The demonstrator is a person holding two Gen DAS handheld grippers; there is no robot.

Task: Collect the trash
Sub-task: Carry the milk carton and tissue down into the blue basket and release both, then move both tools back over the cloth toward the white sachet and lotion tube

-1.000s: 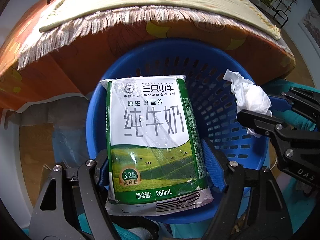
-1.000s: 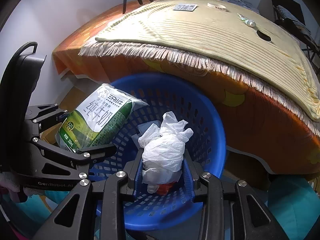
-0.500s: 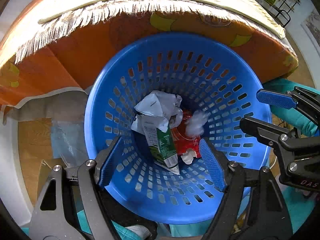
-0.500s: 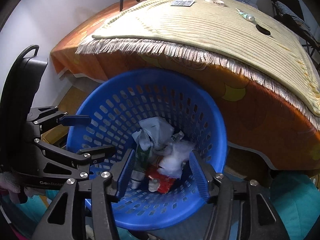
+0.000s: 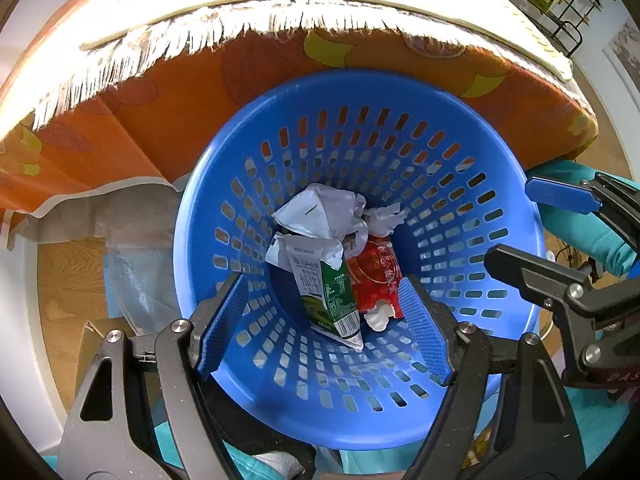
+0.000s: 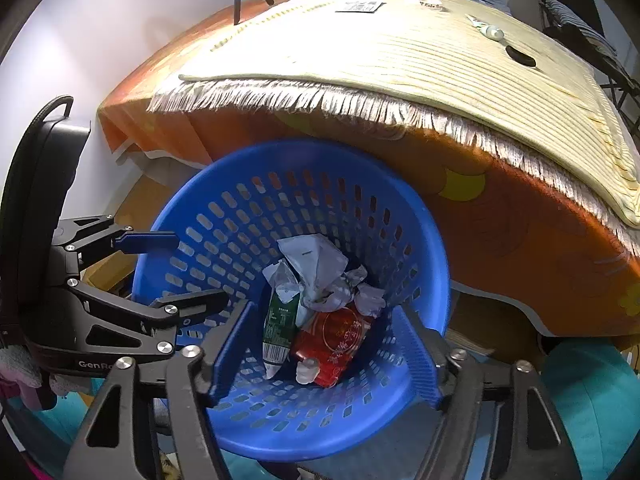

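The trash lies at the bottom of the blue basket (image 5: 500,184): a milk carton (image 5: 324,280), a red wrapper (image 5: 376,276), crumpled paper (image 5: 320,216); above the rim, the left gripper (image 5: 324,336) and right gripper (image 6: 324,356) both gape with nothing held; this load seems delivered, though small items (image 6: 486,32) on the table mat (image 6: 400,52) may remain.

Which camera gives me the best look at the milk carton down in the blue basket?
The left wrist view: the milk carton lies broadside, white top and green printed side both showing. In the right wrist view the milk carton is foreshortened to a narrow strip, its top partly under crumpled paper.
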